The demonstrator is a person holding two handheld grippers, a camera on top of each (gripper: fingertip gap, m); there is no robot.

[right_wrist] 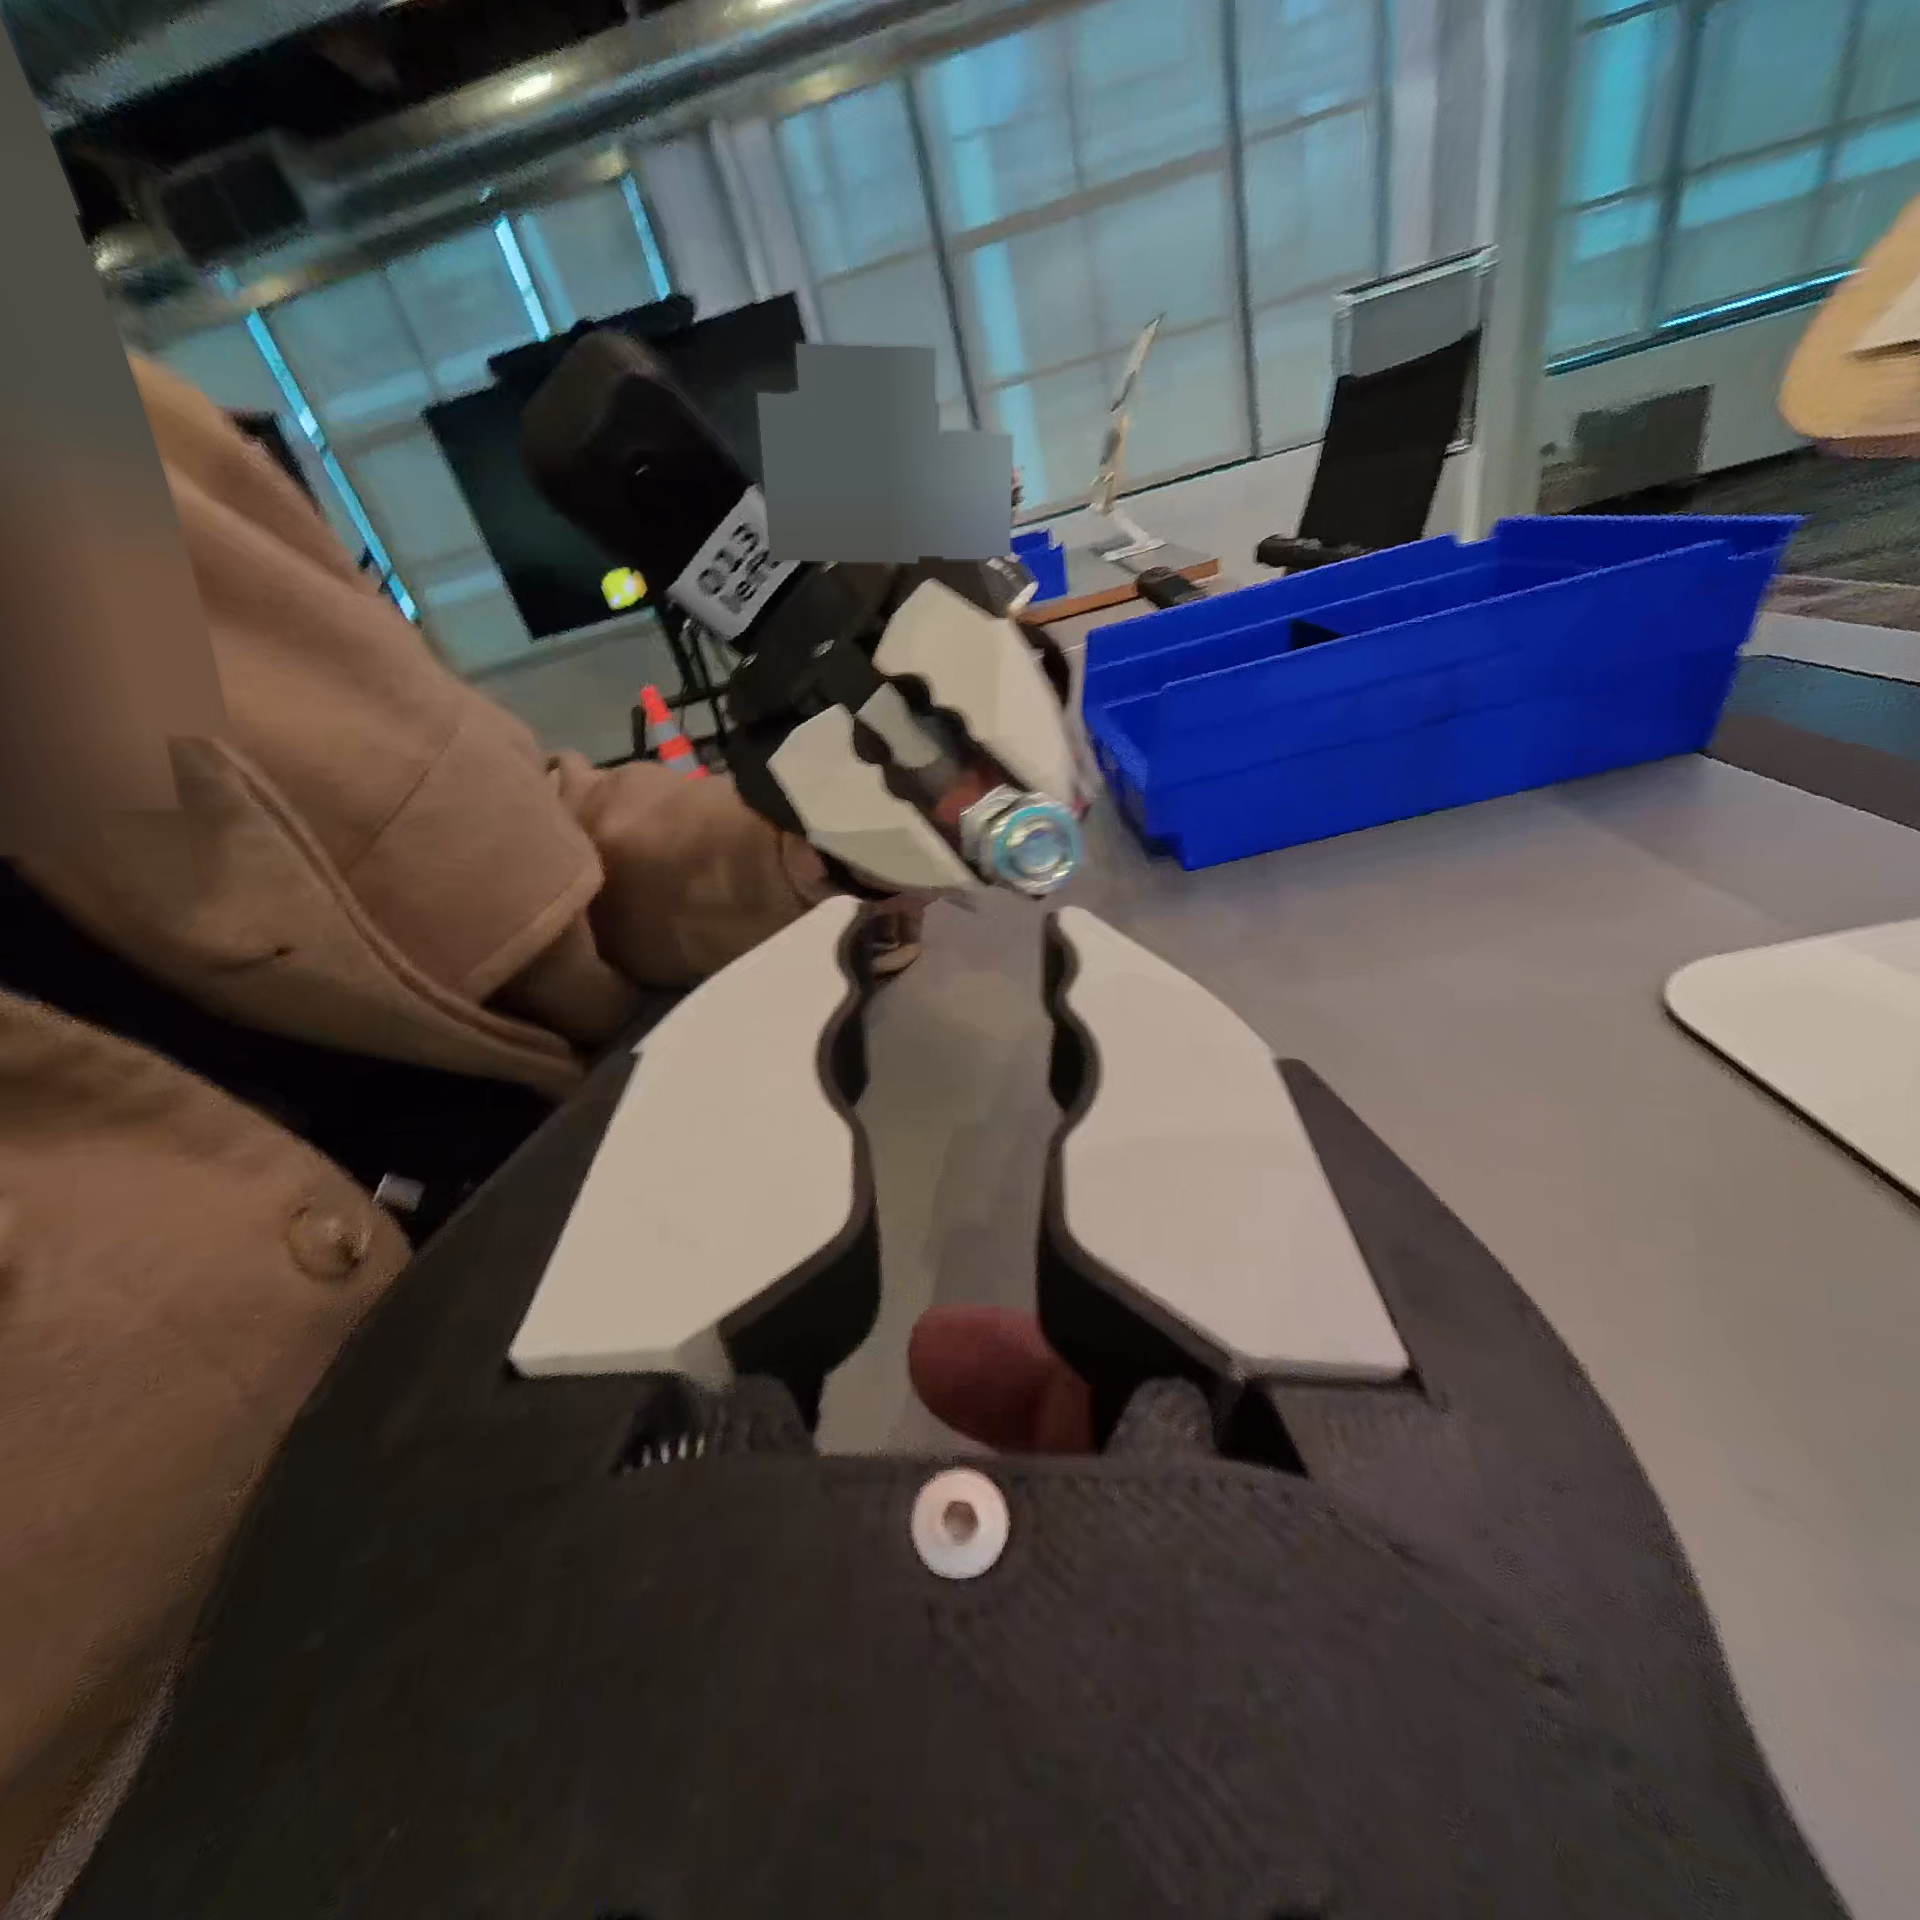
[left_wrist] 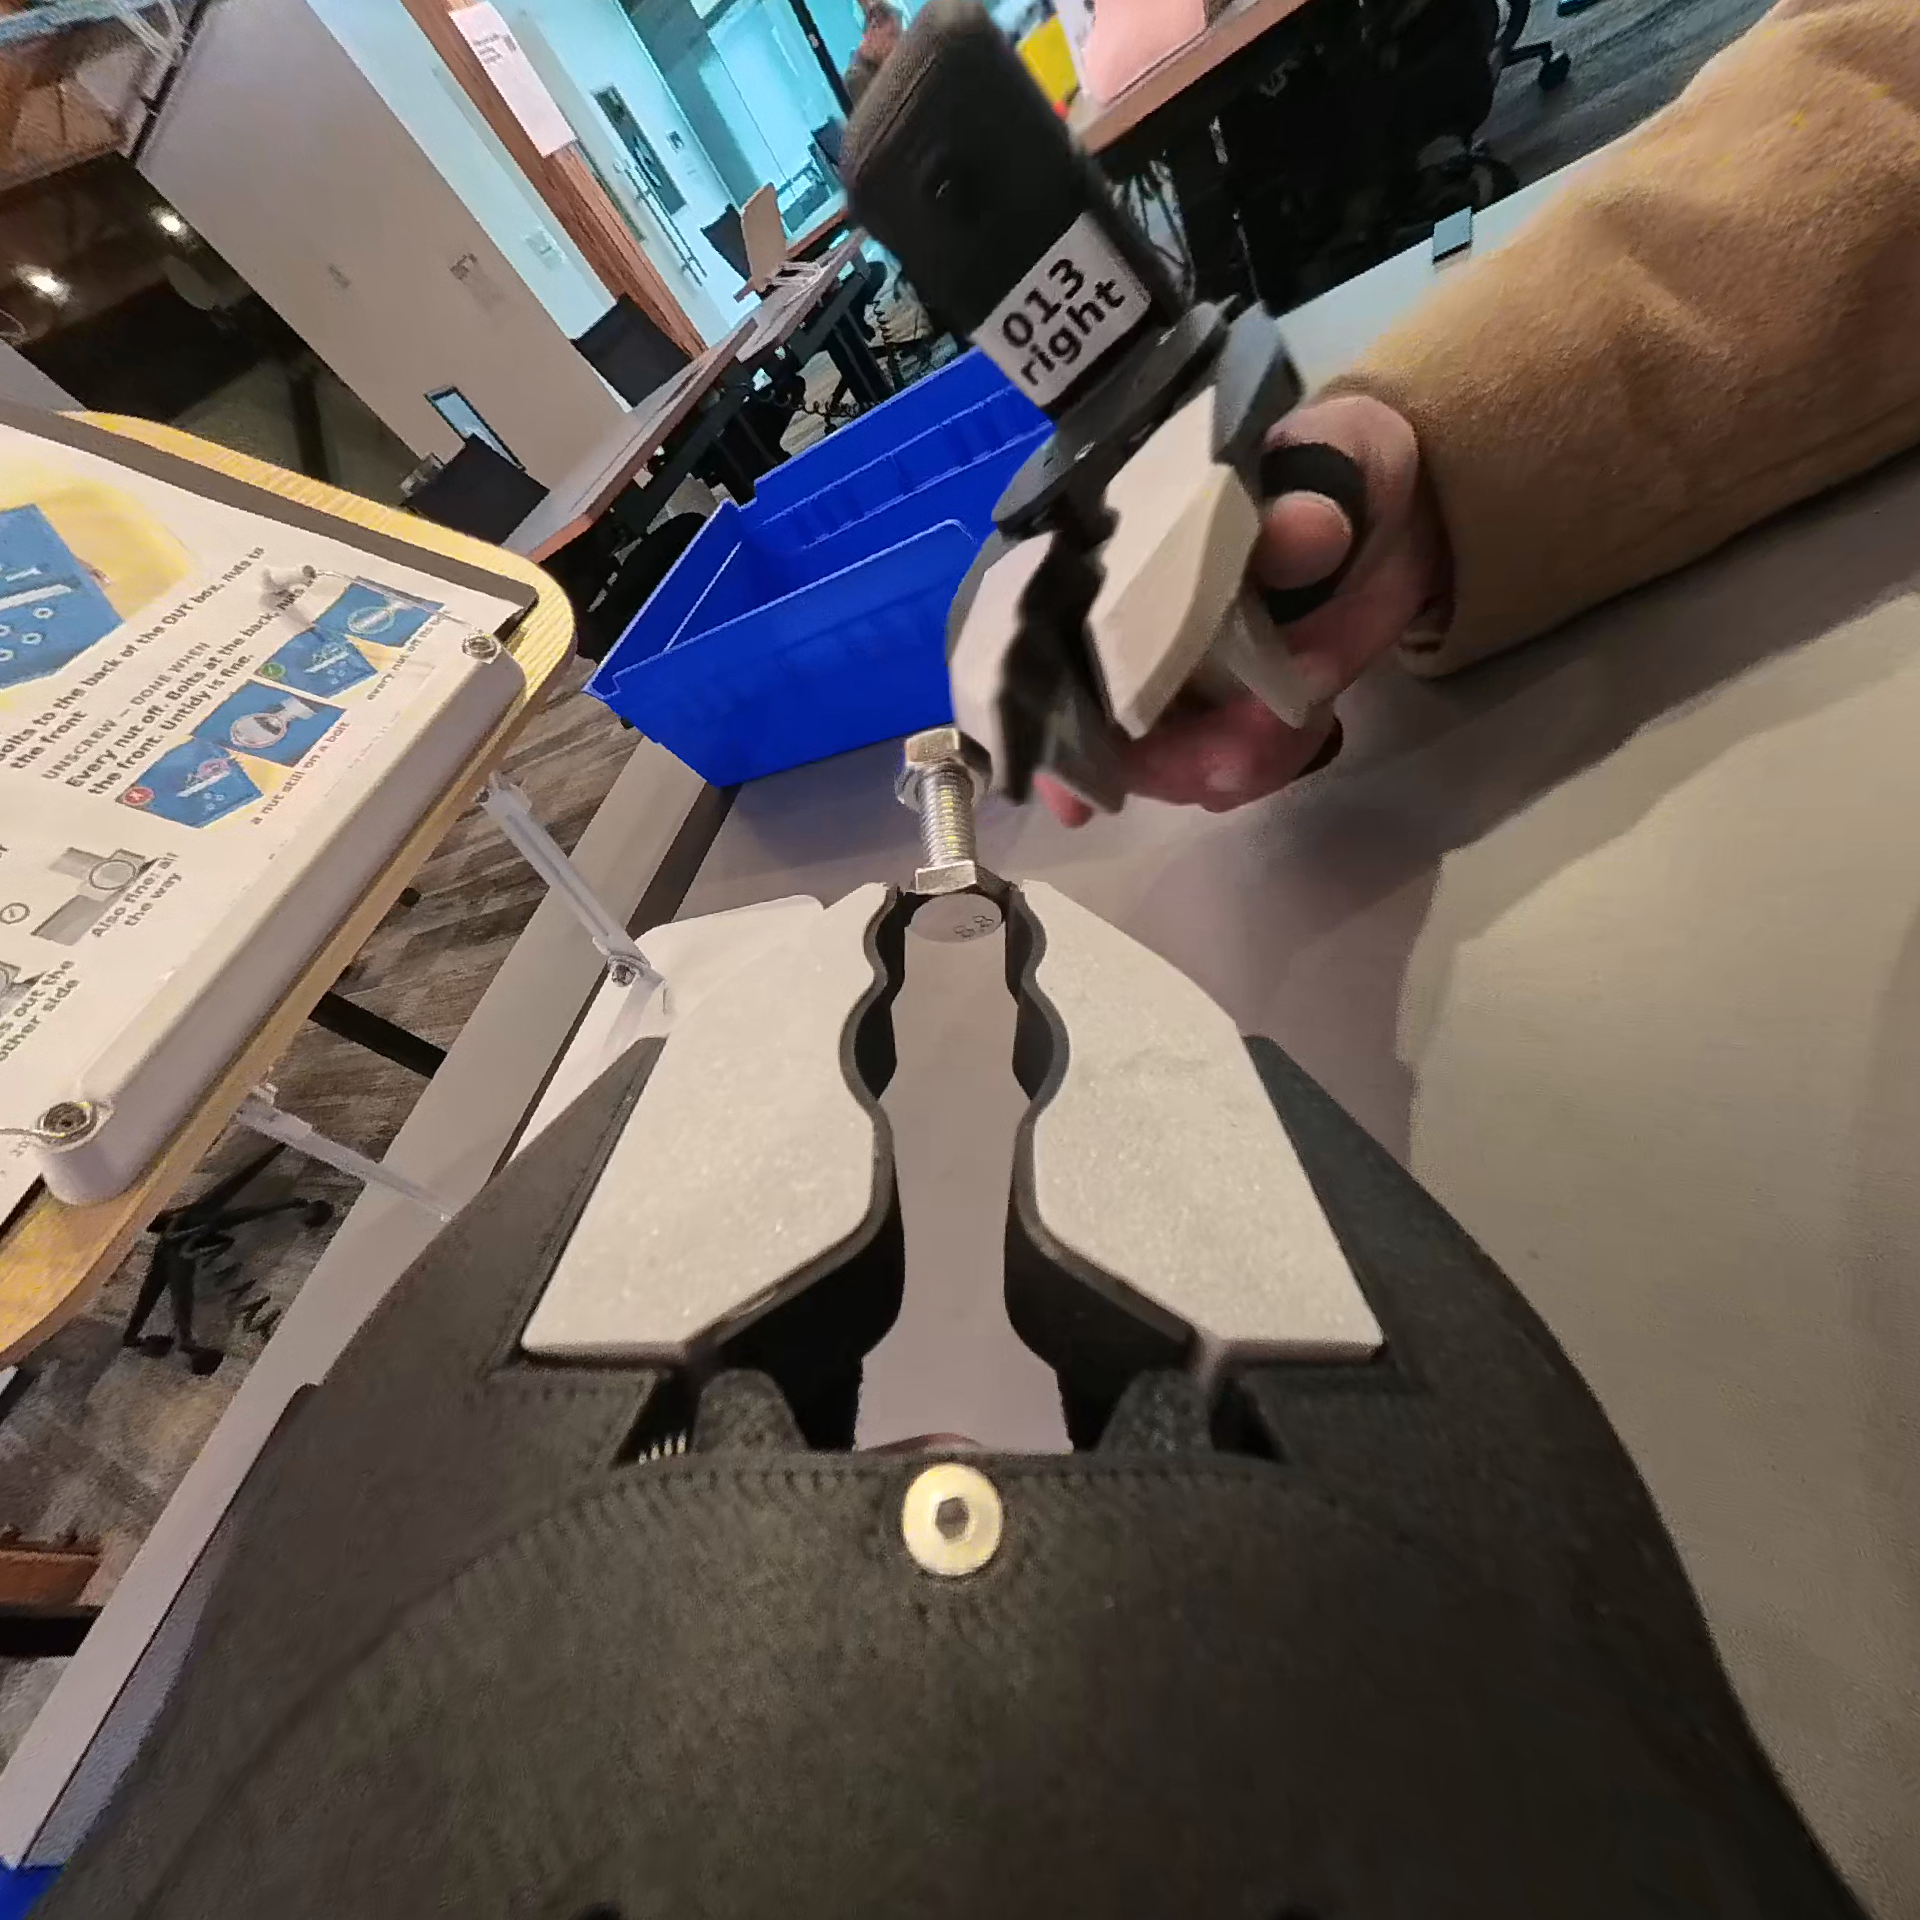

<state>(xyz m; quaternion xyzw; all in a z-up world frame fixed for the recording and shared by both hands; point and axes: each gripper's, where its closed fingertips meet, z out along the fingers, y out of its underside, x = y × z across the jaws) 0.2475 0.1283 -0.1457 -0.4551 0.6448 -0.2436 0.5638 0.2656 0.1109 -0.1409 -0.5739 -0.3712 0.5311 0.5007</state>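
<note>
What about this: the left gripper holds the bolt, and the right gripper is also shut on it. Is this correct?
Not quite. The right gripper is open and holds nothing, as the right wrist view shows. The left gripper does hold the bolt.

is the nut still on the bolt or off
On. In the right wrist view the nut sits threaded near the bolt's free end, which pokes through it; the left gripper clamps the bolt's head.
</note>
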